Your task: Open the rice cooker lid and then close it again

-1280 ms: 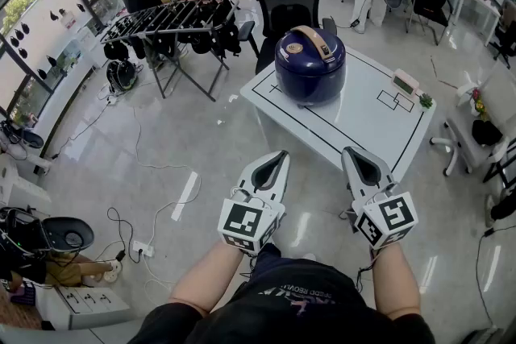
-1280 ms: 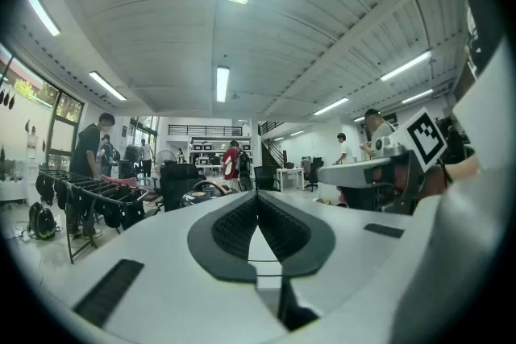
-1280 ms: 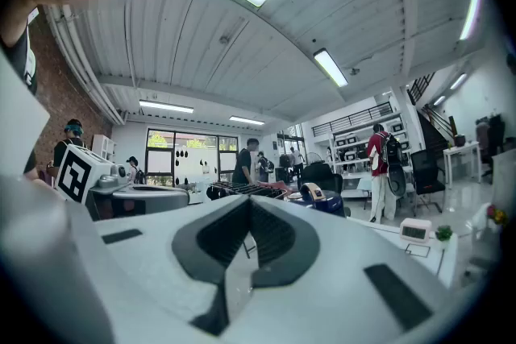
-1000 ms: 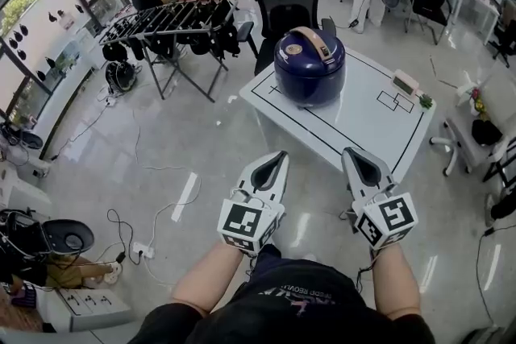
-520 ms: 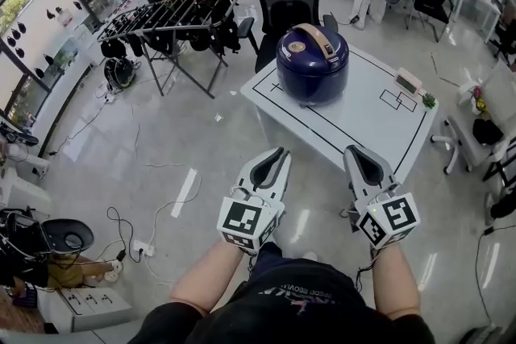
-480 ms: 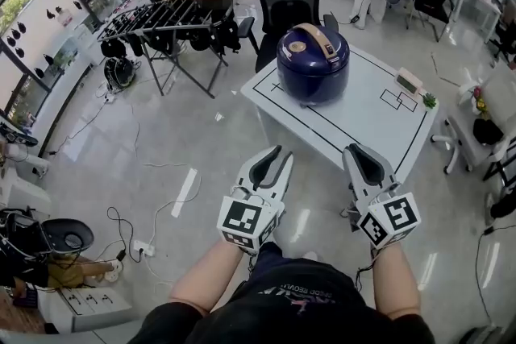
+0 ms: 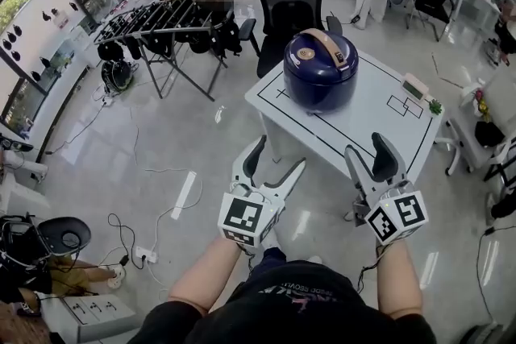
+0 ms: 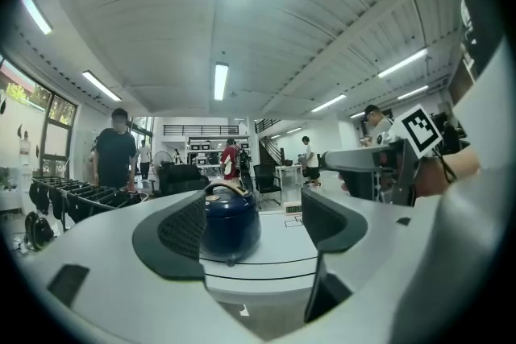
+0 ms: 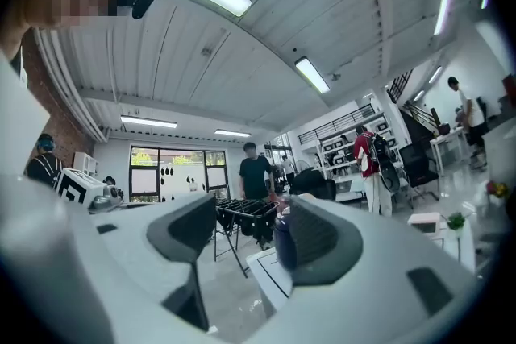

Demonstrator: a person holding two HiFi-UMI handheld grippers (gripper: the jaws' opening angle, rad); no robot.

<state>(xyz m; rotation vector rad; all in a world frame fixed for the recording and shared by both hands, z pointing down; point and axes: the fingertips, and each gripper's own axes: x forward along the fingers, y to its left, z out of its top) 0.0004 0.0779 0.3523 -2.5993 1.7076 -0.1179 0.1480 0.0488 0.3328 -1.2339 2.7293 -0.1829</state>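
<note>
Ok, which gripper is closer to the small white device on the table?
Right. The right gripper hangs before the table, the small white device ahead to its right; the left gripper hangs farther left. Both grippers' jaws are opening, nothing between them.

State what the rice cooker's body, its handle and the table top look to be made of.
Rice cooker: glossy dark blue shell, plastic or painted metal; it catches bright highlights. Handle: matte tan, probably plastic; no glare on it. Table top: smooth white laminate or painted board, with thin black lines marked on it.
</note>
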